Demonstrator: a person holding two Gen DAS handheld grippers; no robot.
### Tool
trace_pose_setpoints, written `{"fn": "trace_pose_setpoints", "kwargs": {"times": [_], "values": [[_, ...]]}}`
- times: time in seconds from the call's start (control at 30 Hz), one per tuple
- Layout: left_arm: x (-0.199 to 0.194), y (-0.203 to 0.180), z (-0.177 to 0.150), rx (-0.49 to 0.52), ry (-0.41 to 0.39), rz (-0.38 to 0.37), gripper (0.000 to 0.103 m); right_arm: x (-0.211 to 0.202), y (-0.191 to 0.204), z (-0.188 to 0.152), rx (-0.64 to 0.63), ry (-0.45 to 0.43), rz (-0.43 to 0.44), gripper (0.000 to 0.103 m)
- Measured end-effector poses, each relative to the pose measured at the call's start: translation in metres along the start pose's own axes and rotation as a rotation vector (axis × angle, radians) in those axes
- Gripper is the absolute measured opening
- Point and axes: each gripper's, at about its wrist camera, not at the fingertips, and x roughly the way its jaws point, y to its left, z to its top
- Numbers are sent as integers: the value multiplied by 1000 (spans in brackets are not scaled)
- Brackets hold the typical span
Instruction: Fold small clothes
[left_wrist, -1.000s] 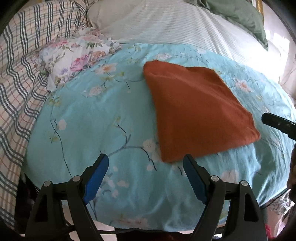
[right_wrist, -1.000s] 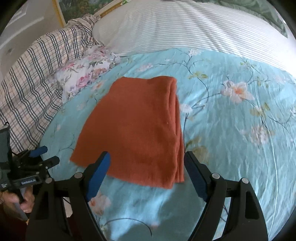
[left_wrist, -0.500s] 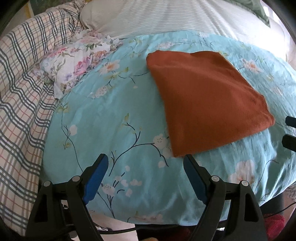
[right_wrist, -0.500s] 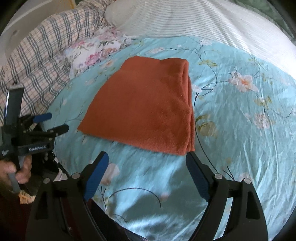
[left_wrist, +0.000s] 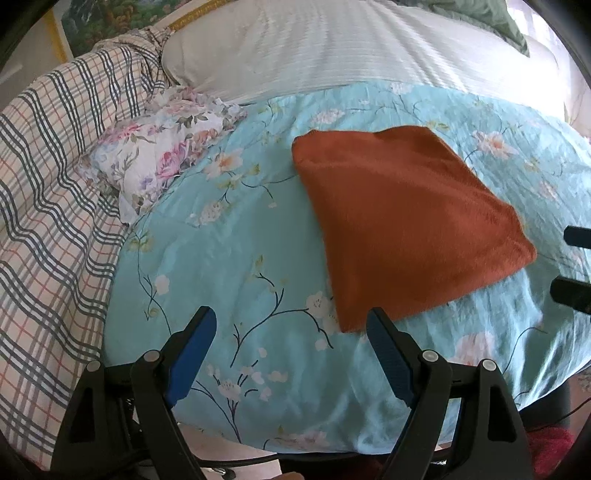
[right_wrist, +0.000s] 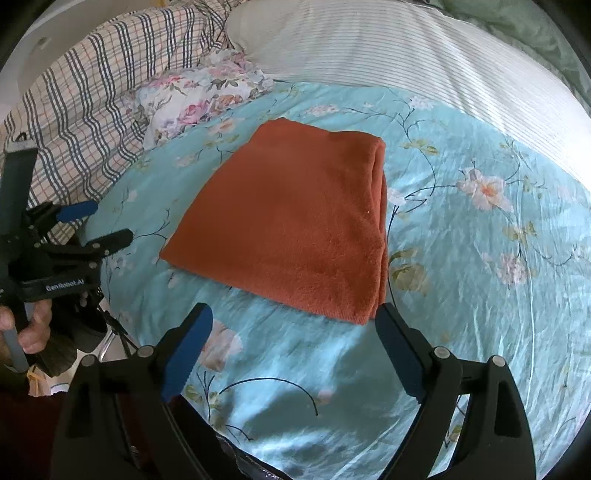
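Note:
A rust-orange cloth lies folded in a flat rectangle on the turquoise flowered bedsheet. My left gripper hovers open over bare sheet, its right fingertip close to the cloth's near left corner. In the right wrist view the same cloth has its doubled fold along the right side. My right gripper sits just short of the near edge, jaws opening, nothing between them. The left gripper shows at the left edge there, held by a hand.
A crumpled white floral garment lies at the sheet's far left. A plaid blanket covers the left side and a white striped quilt the back. The bed's front edge drops off just below both grippers.
The right gripper has backed off, so the cloth's near edge now lies beyond its tips, and its jaws stand a little wider. The left view has pulled back and rolled. The cloth has not moved.

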Motion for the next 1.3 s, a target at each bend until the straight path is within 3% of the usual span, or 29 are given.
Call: {"fn": "trace_pose_setpoints", "kwargs": {"times": [0.17, 0.77, 1.3], "values": [[0, 0, 2, -21, -7, 14, 84, 3, 3, 5, -20, 2, -8, 95], [26, -10, -14, -43, 63, -13, 84, 27, 2, -5, 13, 48, -5, 96], [10, -16, -5, -38, 16, -43, 84, 19, -4, 2, 33, 10, -7, 96]]}}
